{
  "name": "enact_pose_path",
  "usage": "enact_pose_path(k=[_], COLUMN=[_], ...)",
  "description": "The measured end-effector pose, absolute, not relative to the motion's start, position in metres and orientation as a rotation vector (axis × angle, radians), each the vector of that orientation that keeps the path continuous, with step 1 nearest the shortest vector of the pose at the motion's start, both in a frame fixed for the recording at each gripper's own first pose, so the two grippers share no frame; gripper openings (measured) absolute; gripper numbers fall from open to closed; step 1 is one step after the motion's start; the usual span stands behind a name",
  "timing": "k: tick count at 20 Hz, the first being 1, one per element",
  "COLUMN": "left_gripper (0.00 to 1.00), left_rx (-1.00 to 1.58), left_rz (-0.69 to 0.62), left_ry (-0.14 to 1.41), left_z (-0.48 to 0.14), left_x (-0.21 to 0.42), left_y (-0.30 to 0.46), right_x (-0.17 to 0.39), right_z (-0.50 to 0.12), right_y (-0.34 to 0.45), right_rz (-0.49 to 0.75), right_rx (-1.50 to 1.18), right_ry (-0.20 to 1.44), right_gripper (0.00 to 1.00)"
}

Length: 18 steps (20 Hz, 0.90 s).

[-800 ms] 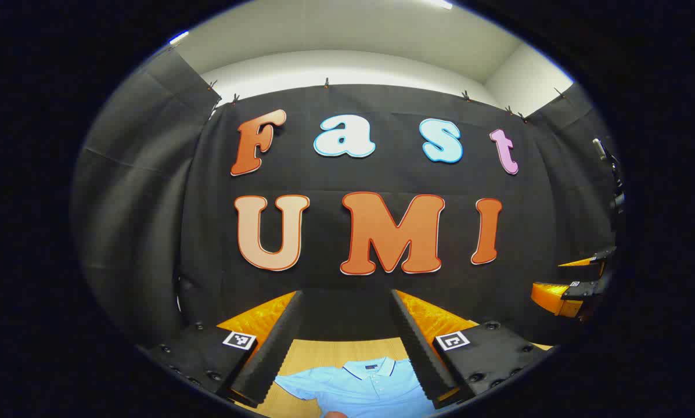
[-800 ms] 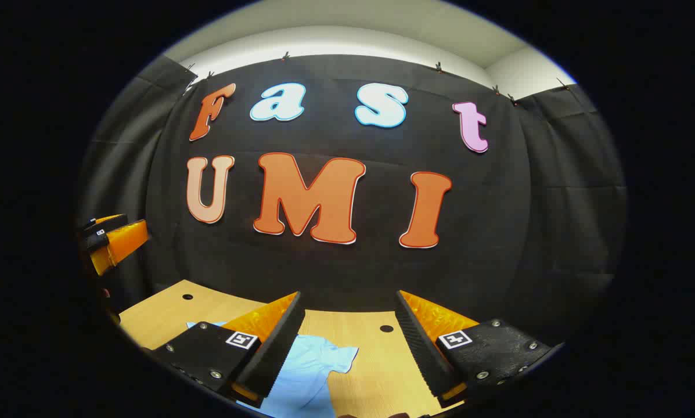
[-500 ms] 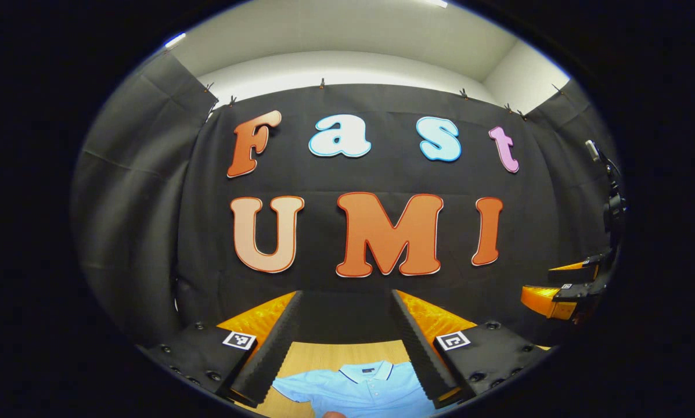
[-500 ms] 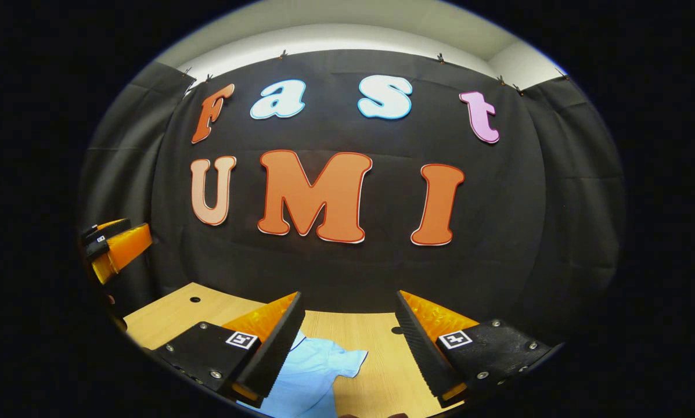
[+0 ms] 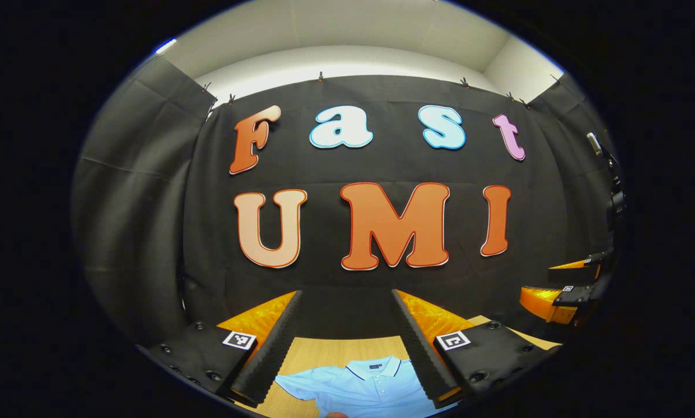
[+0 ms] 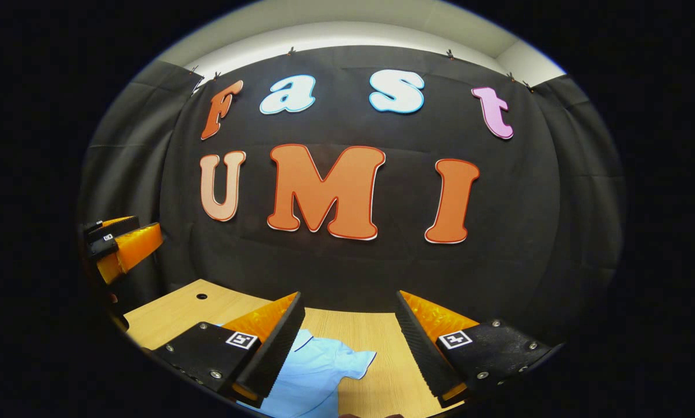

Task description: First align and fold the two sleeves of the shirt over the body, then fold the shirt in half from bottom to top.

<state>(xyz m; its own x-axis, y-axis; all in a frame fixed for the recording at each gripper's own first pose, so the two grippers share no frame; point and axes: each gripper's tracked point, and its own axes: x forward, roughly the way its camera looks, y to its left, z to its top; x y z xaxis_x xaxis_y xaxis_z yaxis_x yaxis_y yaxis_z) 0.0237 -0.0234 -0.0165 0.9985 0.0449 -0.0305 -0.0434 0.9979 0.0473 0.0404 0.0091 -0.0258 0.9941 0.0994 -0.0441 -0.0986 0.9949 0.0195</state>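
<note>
A light blue polo shirt (image 5: 362, 386) lies flat on the wooden table (image 5: 335, 351), collar toward the wall, low in the left gripper view. My left gripper (image 5: 344, 348) hovers above it, open, with nothing between its fingers. In the right gripper view one short sleeve of the shirt (image 6: 324, 371) spreads out on the table (image 6: 376, 337). My right gripper (image 6: 347, 348) hangs open over that sleeve, apart from the cloth. Each gripper shows at the edge of the other's view: the right gripper (image 5: 562, 290) and the left gripper (image 6: 121, 247).
The black cloth wall (image 5: 359, 278) stands close behind the table's far edge. Round holes (image 6: 201, 296) dot the tabletop near its back left. A stand with a dark device (image 5: 611, 186) rises at the right edge of the left gripper view.
Both views have tilted down and shifted slightly: the wall sits a little higher and a bit more of the shirt's sleeve shows. Both grippers stay open.
</note>
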Motion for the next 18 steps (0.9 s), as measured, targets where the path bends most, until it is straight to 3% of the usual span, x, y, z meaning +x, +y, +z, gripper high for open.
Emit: enact_pose_path(k=[9,18], left_gripper=[0.97,0.97], left_rx=[0.042,0.076], left_rz=[0.051,0.142], left_ry=[-0.011,0.014], left_z=[-0.007,-0.017], left_x=[0.016,0.024], left_y=[-0.030,-0.015], right_x=[0.081,0.143], right_z=[-0.072,-0.166], right_y=[0.010,0.004], right_rz=[0.142,0.146], right_rx=[0.011,0.035], right_ry=[0.168,0.449], right_gripper=[0.98,0.98])
